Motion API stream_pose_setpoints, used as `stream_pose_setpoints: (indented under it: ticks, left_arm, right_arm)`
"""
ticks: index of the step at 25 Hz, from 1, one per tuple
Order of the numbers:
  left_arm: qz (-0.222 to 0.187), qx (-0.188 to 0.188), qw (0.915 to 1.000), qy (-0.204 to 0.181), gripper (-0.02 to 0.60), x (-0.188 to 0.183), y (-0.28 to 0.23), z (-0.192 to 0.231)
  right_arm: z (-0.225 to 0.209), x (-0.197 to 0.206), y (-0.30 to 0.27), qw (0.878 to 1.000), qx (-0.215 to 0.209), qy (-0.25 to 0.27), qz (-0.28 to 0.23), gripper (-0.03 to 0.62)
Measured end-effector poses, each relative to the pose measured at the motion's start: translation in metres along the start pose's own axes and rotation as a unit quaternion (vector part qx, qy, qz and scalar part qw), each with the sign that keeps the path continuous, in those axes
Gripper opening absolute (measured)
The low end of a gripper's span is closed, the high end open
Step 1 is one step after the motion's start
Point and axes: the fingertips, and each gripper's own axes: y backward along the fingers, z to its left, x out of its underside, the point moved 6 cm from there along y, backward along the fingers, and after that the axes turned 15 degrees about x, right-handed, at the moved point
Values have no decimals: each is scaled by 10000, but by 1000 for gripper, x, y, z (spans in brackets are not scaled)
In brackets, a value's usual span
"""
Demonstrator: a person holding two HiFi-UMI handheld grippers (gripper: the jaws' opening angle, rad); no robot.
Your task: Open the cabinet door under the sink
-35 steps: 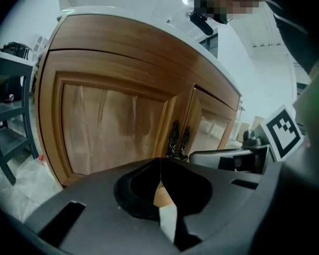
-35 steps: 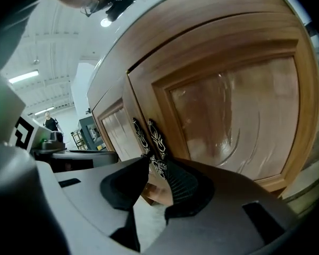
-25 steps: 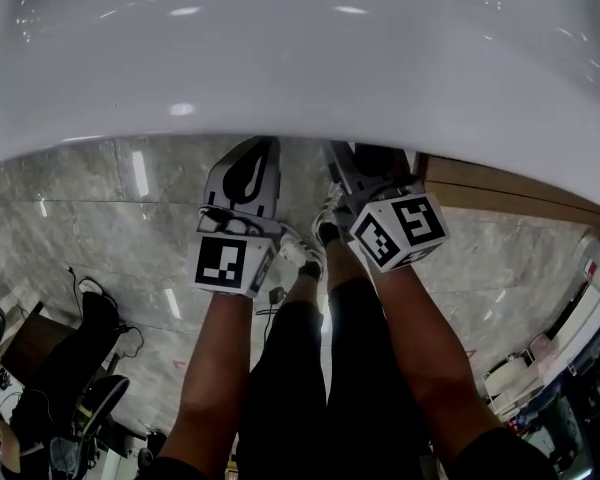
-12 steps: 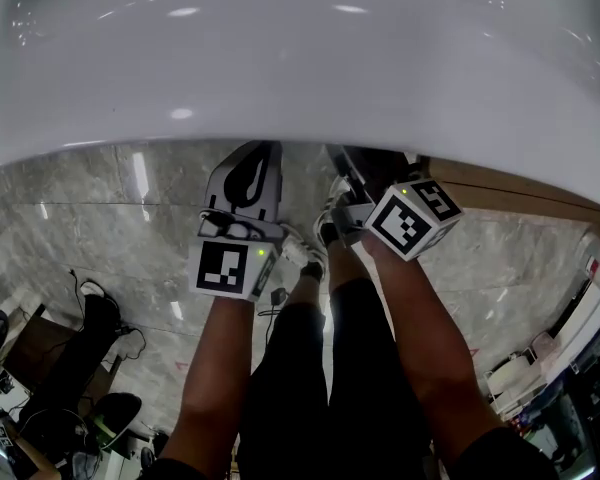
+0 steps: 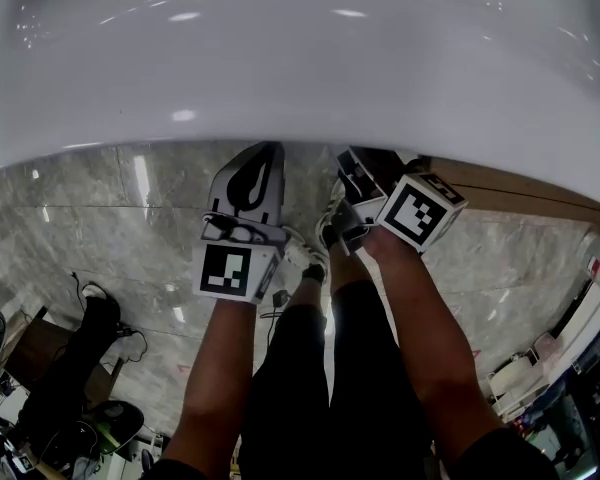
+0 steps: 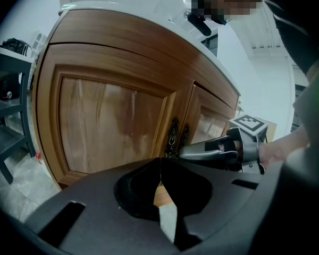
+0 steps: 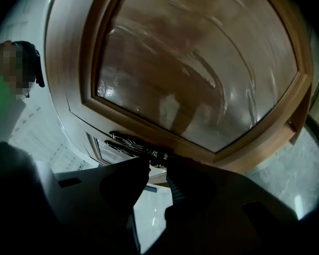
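The wooden cabinet (image 6: 111, 121) under the white sink (image 5: 300, 58) has two doors, both closed, with dark ornate handles (image 6: 175, 136) where they meet. My right gripper (image 7: 158, 166) reaches in from the right (image 6: 185, 153) and has rolled onto its side. Its jaws are closing, and their tips sit on either side of the end of a handle (image 7: 135, 145), pressing on it. My left gripper (image 6: 160, 166) is shut on nothing and hangs a little back from the left door. In the head view both grippers (image 5: 248, 183) (image 5: 365, 173) poke under the sink rim, which hides their tips.
My legs and shoes (image 5: 305, 258) stand on the grey marble floor (image 5: 100, 228) right behind the grippers. A dark shelf (image 6: 5, 89) stands left of the cabinet. Black chairs and cables (image 5: 70, 368) lie at the lower left, and clutter (image 5: 560, 368) fills the lower right.
The right gripper has rolled about its own axis, so its marker cube shows another face, and has shifted slightly right. The left gripper has stayed put.
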Motion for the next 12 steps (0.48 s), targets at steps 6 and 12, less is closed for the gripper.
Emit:
stream_pose_setpoints:
  ticks: [6, 12]
  left_arm:
    - [-76, -10, 10000, 35, 23, -1, 5, -1]
    - [-127, -37, 9998, 130, 23, 2, 5, 1]
  right_arm:
    - [-1, 0, -1, 9994, -223, -258, 57, 97]
    - [2, 1, -8, 9983, -424, -381, 140, 97]
